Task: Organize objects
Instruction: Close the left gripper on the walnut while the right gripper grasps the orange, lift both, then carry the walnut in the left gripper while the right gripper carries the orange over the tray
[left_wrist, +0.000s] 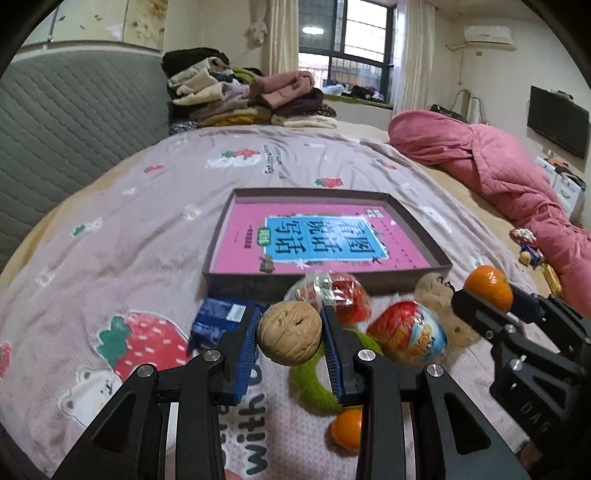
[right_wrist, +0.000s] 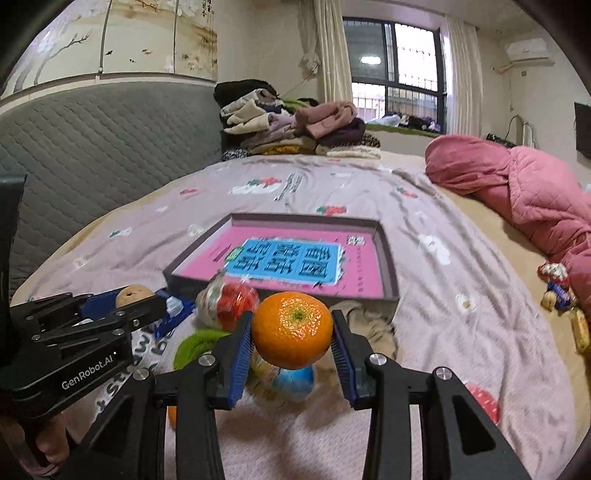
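My left gripper (left_wrist: 290, 332) is shut on a brown walnut (left_wrist: 289, 333), held above the bedspread. My right gripper (right_wrist: 292, 336) is shut on an orange tangerine (right_wrist: 291, 329); it also shows at the right of the left wrist view, with the tangerine (left_wrist: 488, 287) between its pads. Ahead lies a shallow grey box (left_wrist: 421, 238) holding a pink book (left_wrist: 258, 240) with a blue title panel. Below the grippers lie a clear bag of red fruit (left_wrist: 345, 291), a red and blue wrapped egg (left_wrist: 408, 334), a green fuzzy ring (left_wrist: 314, 384), a second tangerine (left_wrist: 347, 430) and a blue packet (left_wrist: 218, 319).
A beige soft toy (left_wrist: 436, 295) lies by the box's near right corner. A pink quilt (left_wrist: 517, 177) is bunched along the bed's right side, with small toys (left_wrist: 528, 247) beside it. Folded clothes (left_wrist: 243, 96) are stacked at the far end. A grey padded headboard (left_wrist: 74, 122) runs on the left.
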